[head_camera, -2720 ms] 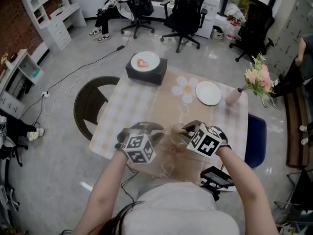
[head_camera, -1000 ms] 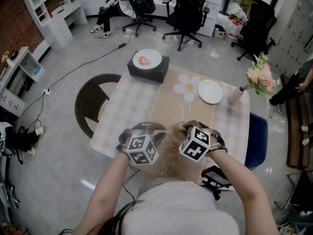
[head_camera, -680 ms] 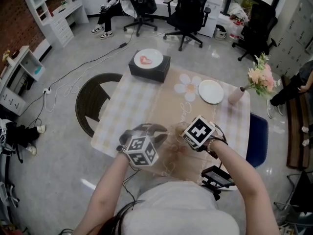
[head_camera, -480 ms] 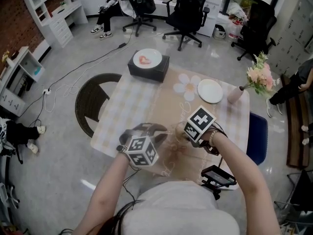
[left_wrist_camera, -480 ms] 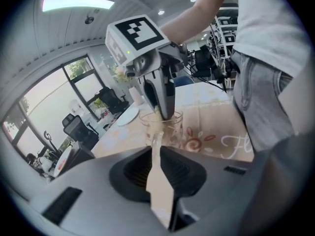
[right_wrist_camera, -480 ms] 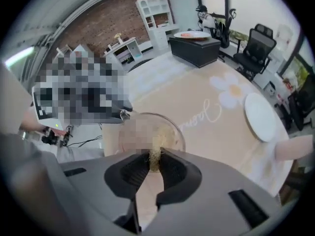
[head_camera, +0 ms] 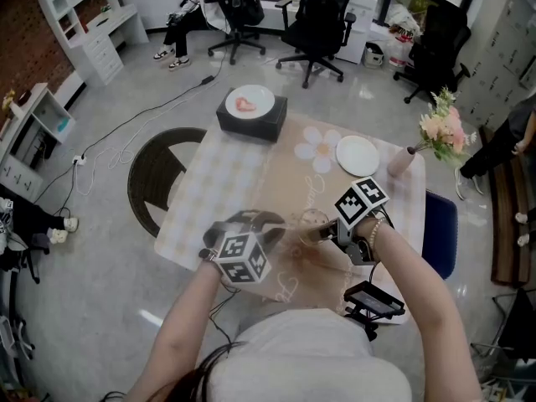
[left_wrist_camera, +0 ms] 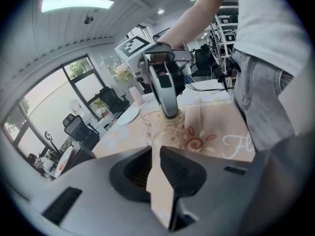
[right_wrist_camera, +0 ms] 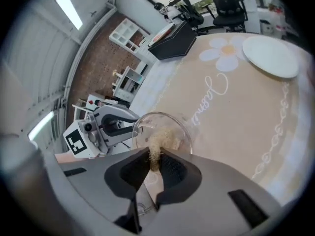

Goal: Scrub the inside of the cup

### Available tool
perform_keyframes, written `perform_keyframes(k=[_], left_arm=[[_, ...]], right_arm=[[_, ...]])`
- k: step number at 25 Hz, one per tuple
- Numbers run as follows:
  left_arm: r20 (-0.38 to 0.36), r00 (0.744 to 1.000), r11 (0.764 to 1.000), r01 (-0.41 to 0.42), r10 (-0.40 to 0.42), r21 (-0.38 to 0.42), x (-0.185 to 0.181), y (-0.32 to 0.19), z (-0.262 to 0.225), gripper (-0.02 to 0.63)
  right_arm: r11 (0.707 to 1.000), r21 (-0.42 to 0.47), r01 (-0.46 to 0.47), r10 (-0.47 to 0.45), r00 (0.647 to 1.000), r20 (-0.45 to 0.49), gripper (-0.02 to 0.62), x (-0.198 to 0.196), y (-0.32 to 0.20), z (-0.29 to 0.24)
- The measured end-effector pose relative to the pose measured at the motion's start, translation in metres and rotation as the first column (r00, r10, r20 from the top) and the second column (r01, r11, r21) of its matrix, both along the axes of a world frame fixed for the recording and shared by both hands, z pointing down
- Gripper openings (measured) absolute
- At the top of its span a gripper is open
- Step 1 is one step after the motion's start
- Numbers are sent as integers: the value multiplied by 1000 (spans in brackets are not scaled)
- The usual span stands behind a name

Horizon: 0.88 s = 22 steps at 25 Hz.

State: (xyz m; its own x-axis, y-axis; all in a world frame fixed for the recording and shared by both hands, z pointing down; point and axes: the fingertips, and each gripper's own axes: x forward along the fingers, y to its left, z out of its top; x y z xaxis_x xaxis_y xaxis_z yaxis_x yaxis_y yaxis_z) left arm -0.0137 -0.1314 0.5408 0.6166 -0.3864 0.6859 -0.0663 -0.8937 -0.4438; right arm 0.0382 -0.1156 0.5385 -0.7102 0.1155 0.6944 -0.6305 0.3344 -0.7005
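Clear glass cup [head_camera: 311, 221] sits at near edge of table [head_camera: 239, 170], between both tools. Left gripper [left_wrist_camera: 156, 154] narrow, pinching cup's rim wall. Right gripper [right_wrist_camera: 153, 165] clamped on fibrous scrubber [right_wrist_camera: 160, 140], tuft inside cup. Glass likely light, slick, breakable; rim pinch wants gentle, steady pressure.

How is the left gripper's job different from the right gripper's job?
The left gripper pinches the wall of the glass cup, while the right gripper pinches a tan, fuzzy scrubber. The left gripper grips the cup itself; the right gripper only pokes its scrubber into the cup's mouth. Both grippers are shut on something, and both point at the same cup.
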Motion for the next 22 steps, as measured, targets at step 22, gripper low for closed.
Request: perform_keyframes(k=[22], left_arm=[[-65, 978, 966, 184, -198, -180, -12, -12, 15, 52]], right_arm=[[848, 526, -73, -25, 984, 178, 55, 19, -6, -60]])
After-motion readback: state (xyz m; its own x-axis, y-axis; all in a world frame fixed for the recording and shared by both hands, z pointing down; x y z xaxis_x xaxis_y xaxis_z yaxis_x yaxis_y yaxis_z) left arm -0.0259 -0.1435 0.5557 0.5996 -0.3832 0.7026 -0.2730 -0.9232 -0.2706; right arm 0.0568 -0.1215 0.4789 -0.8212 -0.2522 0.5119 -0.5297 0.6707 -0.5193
